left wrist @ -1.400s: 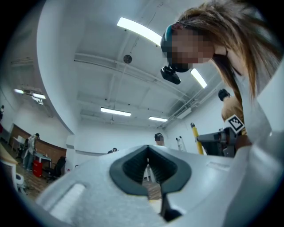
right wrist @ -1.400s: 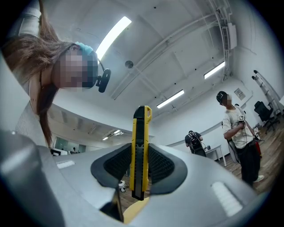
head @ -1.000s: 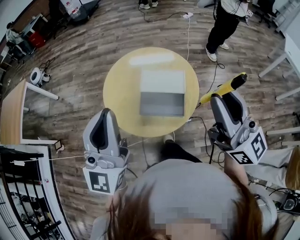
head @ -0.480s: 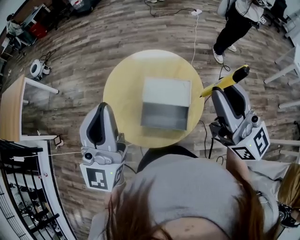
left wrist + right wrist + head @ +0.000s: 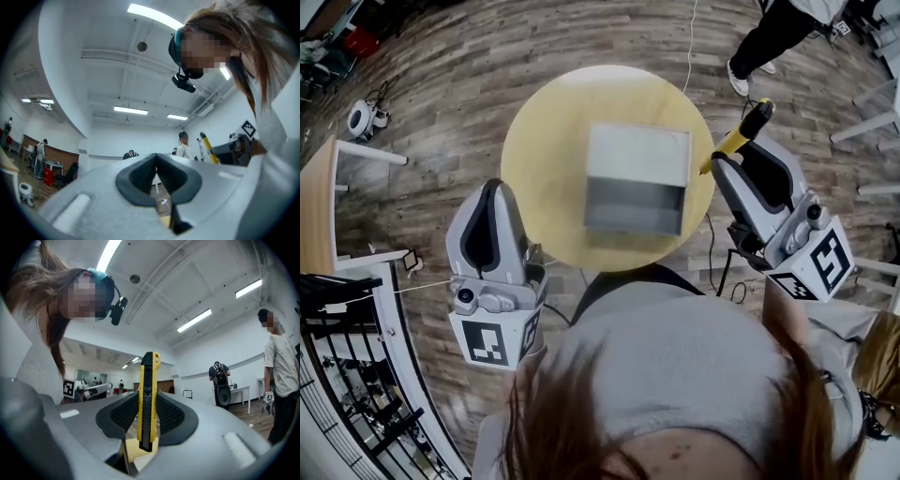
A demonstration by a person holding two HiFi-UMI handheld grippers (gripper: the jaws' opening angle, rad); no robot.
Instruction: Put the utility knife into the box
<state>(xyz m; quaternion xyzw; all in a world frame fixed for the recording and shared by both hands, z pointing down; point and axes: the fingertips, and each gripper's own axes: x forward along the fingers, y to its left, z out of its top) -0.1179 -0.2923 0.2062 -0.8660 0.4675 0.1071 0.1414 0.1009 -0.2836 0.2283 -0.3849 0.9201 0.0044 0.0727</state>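
A yellow and black utility knife (image 5: 738, 135) sticks up from my right gripper (image 5: 719, 161), which is shut on it just off the round table's right edge. In the right gripper view the utility knife (image 5: 147, 399) stands upright between the ribbed pads. The grey open box (image 5: 637, 179) sits in the middle of the yellow round table (image 5: 539, 159), its open side facing me. My left gripper (image 5: 488, 187) hovers at the table's left front edge, shut with nothing in it. From the left gripper view the left gripper (image 5: 156, 174) points up towards the ceiling.
A person's legs (image 5: 778, 33) stand on the wood floor beyond the table at the upper right. Cables (image 5: 692, 42) run across the floor there. A wooden desk edge (image 5: 319, 202) and a black rack (image 5: 347, 375) lie at the left.
Both grippers have shifted a little forward and tilted up; the knife now sits close to the table's right edge. The box appears nearer in the head view.
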